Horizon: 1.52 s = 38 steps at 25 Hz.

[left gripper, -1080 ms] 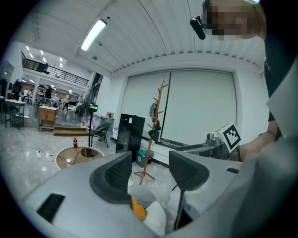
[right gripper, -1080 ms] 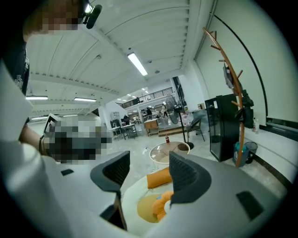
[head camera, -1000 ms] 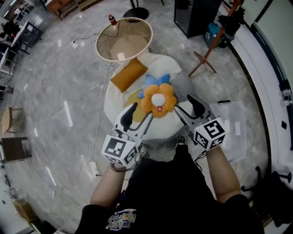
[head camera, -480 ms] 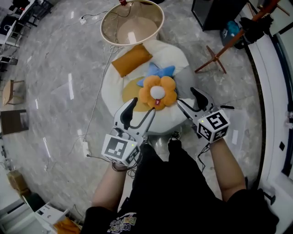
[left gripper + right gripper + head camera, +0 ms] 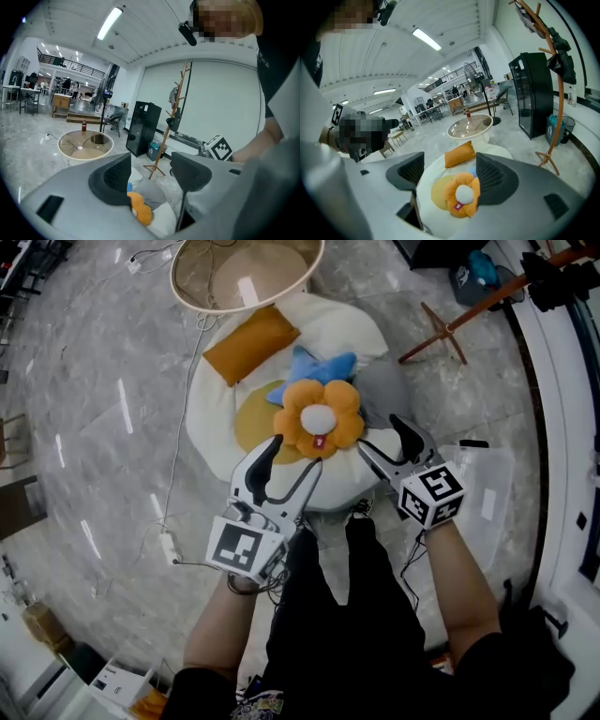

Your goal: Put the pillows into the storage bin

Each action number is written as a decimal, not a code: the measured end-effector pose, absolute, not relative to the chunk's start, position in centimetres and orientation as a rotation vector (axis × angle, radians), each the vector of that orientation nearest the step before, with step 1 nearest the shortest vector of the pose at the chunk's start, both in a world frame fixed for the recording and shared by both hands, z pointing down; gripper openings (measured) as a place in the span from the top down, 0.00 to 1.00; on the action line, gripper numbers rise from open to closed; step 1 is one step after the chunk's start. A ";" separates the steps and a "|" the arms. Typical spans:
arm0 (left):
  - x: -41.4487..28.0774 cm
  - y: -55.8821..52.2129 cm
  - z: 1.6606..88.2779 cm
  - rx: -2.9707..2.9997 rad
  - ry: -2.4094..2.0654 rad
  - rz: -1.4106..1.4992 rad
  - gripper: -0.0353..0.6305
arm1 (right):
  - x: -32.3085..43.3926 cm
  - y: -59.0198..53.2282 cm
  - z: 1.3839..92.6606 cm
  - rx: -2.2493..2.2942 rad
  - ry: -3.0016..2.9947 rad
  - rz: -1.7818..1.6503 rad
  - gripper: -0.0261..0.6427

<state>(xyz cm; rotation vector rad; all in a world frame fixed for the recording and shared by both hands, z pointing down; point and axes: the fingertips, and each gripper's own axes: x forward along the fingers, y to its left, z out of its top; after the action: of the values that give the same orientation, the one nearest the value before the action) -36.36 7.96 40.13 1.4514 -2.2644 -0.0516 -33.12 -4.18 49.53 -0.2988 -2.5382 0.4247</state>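
The orange flower pillow [image 5: 319, 416], with a small red tag whose print is too small to read, lies near the front edge of the white beanbag [image 5: 211, 418]. It overlaps a yellow pillow [image 5: 251, 423], a blue pillow [image 5: 305, 367] and a grey pillow [image 5: 380, 395]. An orange rectangular pillow [image 5: 248, 343] sits at the far edge. The left gripper [image 5: 292, 463] and right gripper [image 5: 380, 442] hover there with fingers apart, holding nothing; the right's have just been opening. A clear bin [image 5: 483, 488] stands on the floor beside the beanbag.

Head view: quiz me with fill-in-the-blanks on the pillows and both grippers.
The flower pillow has a ___ centre.
The star pillow beyond it is ___.
The left gripper and the right gripper both stand ___, with nothing held.
Missing words: white; blue; open.
Note: the right gripper's jaws have just been opening, with nothing between them.
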 end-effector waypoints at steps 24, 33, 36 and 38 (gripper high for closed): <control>-37.0 8.2 69.2 1.381 -2.105 -0.080 0.55 | -38.9 -6.9 87.3 -0.135 -2.298 0.428 0.31; -36.6 9.2 70.0 1.374 -2.089 -0.094 0.55 | -38.8 -5.8 88.2 -0.098 -2.263 0.411 0.67; -36.5 9.4 67.9 1.391 -2.088 -0.091 0.55 | -38.4 -4.6 85.6 -0.111 -2.275 0.372 0.73; -36.5 9.7 66.1 1.400 -2.089 -0.096 0.55 | -38.1 -3.8 83.1 -0.122 -2.291 0.351 0.76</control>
<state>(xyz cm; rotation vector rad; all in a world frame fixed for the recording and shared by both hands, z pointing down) -36.48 9.70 66.07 1.4003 -2.0891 -0.0962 -38.12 -3.77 83.10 -0.1222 -2.2908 0.3514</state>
